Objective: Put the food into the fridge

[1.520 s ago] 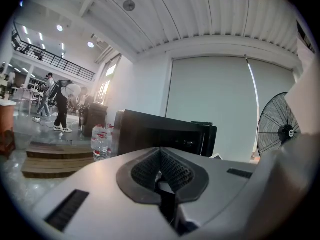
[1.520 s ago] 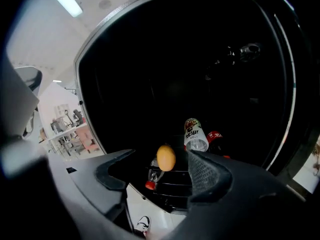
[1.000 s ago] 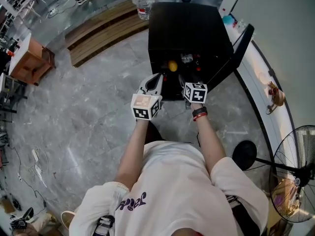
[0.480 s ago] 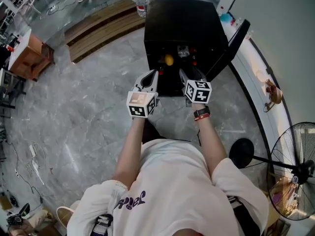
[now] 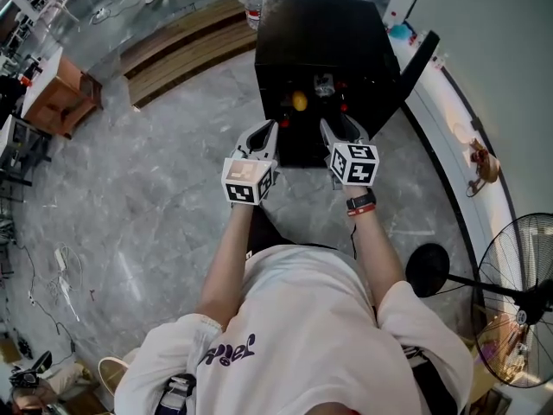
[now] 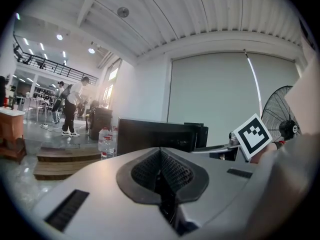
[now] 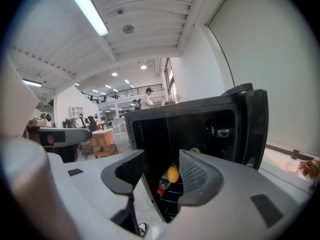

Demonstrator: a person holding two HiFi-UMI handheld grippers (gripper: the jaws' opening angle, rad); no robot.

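A small black fridge [image 5: 324, 37] stands on the floor with its door [image 5: 404, 76] swung open to the right. Inside it lies a yellow round fruit [image 5: 299, 102] [image 7: 173, 174], with a red-capped bottle [image 7: 162, 187] below it on the rack. My right gripper [image 5: 337, 130] is held just in front of the opening; its jaws are closing and hold nothing between them. My left gripper [image 5: 262, 138] hangs beside it at the fridge's left front corner, its pads [image 6: 161, 170] pressed together and empty.
A wooden step [image 5: 181, 50] runs behind the fridge at left, with water bottles [image 5: 251, 7] near it. A standing fan [image 5: 518, 309] is at right, beside a white ledge [image 5: 458, 137]. An orange stool [image 5: 56, 102] stands at far left. People walk in the background.
Both grippers have drawn back a little from the fridge opening. The right gripper's jaws have narrowed. The fruit stays on the rack inside.
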